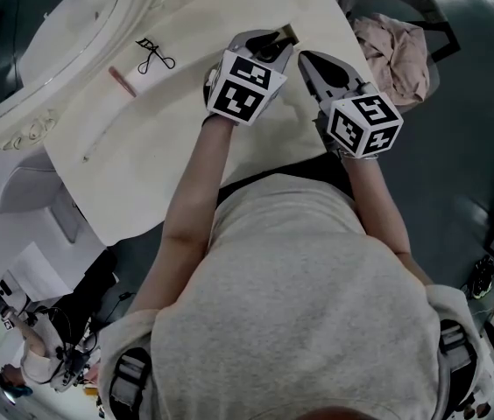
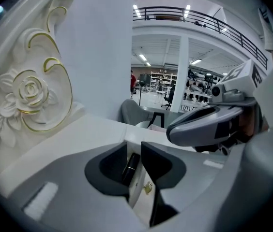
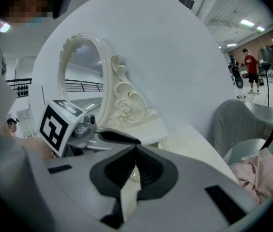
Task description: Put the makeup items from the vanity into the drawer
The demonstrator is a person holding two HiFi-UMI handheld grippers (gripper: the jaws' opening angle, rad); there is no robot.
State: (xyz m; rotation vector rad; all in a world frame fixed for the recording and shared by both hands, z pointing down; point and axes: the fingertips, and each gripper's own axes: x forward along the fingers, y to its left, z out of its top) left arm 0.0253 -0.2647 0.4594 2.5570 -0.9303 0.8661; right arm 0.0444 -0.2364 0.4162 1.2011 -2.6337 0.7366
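My left gripper [image 2: 134,146] is shut on a short black makeup tube [image 2: 130,167], which stands on end between the pads. Under it shows a white drawer front with a small gold knob [image 2: 147,187]. In the head view the left gripper [image 1: 273,38] hovers at the vanity's right edge, with my right gripper [image 1: 311,60] close beside it. The right gripper [image 3: 136,148] has its tips together and nothing between them; the gold knob [image 3: 133,178] shows below, through the gap. An eyelash curler [image 1: 155,56], a pink pencil [image 1: 123,81] and a thin pale stick [image 1: 98,143] lie on the cream vanity top [image 1: 186,147].
The oval mirror with its carved rose frame [image 1: 28,134] stands along the vanity's left side. A chair with pink cloth [image 1: 396,51] stands to the right of the vanity. People and equipment are far off in the hall.
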